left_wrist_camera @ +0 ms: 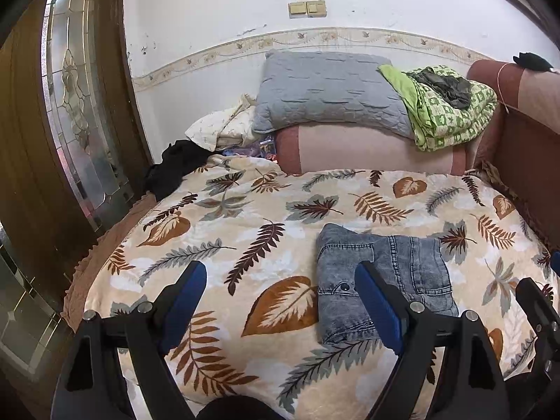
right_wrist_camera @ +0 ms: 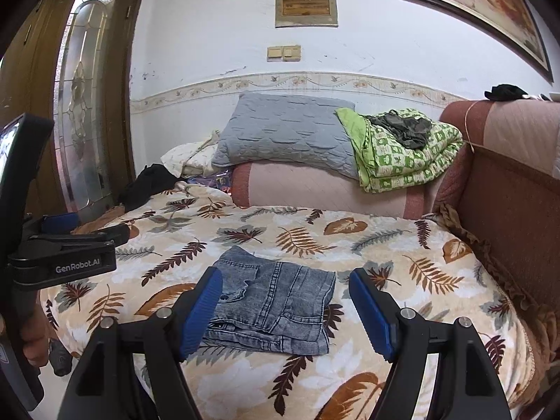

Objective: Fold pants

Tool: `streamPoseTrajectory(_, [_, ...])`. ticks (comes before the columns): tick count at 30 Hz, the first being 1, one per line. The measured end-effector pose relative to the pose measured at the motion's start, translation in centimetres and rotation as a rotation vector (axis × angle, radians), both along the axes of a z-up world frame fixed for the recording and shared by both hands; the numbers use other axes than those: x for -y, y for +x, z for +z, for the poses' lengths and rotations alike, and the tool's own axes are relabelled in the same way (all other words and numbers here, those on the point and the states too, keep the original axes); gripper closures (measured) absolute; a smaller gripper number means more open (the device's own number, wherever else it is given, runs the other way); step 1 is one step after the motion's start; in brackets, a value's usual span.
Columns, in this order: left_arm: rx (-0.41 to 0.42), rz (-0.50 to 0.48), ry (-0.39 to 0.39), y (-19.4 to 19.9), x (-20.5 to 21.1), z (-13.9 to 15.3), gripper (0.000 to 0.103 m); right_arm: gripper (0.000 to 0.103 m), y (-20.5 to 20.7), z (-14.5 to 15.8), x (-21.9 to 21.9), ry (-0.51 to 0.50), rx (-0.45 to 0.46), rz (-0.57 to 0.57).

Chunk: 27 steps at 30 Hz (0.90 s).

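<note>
Grey-blue denim pants lie folded into a compact rectangle on the leaf-print blanket. In the right wrist view the pants lie flat, directly ahead between the fingers. My left gripper is open and empty, held above the blanket just left of the pants; its right finger overlaps them in view. My right gripper is open and empty, hovering above the pants' near edge. The left gripper's body shows at the left of the right wrist view, and the right gripper's finger at the right edge of the left wrist view.
A grey pillow and a green patterned quilt sit on a pink bolster at the back. Dark clothes lie at the blanket's far left corner. A reddish sofa back borders the right. A wooden door with glass stands left.
</note>
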<state>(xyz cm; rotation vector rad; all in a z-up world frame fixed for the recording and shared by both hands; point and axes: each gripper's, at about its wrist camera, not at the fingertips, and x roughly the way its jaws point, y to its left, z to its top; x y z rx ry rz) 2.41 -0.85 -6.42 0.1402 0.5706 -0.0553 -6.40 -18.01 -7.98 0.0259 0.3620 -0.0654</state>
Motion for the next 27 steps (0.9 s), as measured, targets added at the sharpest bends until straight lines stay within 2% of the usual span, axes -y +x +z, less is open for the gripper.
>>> streamPoseTrajectory(27, [0.031,-0.07,-0.005,-1.1,0.5,0.4,0.016,0.025,0.1,-0.3,0.2,-0.003,-0.008,0.002])
